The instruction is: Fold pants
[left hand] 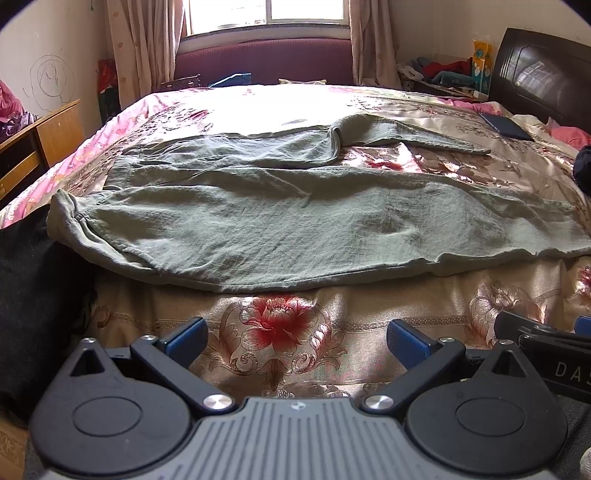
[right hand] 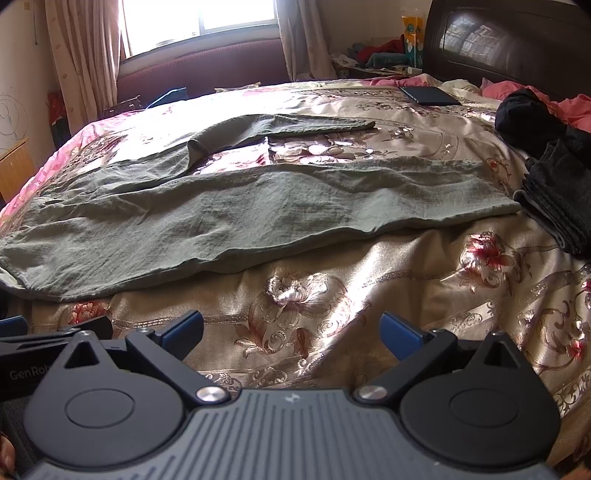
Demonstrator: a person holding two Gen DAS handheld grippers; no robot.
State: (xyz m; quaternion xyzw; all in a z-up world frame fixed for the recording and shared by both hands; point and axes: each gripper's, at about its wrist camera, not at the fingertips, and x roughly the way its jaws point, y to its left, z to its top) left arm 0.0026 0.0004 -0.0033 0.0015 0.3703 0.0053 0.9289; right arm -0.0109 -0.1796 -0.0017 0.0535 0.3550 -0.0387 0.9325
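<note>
Fingers spread wide on both tools, nothing between them. Left gripper (left hand: 296, 338) and right gripper (right hand: 291, 330) hover side by side over the near edge of the bed, blue pads (left hand: 186, 338) facing inward, floral bedspread (left hand: 280, 325) under the gap.

Writing: in the left wrist view the right tool's black side shows "DAS", cut off by the frame edge. In the right wrist view the left tool's side reads "GenRob", also cut off. A small lightning-style mark sits on each grey ribbed housing.

Green pants (left hand: 295, 218) lie flat on the bedspread just beyond the grippers, not touched by either. Long axis runs left-right across the bed. Waistband end (left hand: 70, 210) is at the left, bunched and hanging slightly over the bed's edge. The legs point right. Near leg (right hand: 332, 199) lies straight, hem at right close to a dark folded garment (right hand: 557, 210). Far leg (right hand: 295, 123) angles away, so the legs open in a V with bedspread showing between them. Fabric is wrinkled, not smoothed.

Farther back: dark flat book-like item (right hand: 428, 95) on the bedspread near the dark headboard (right hand: 517, 40) at right. Wooden desk (left hand: 40, 140) at left. Window (left hand: 266, 14) with curtains at the far wall, strong backlight on the bed's far side.
</note>
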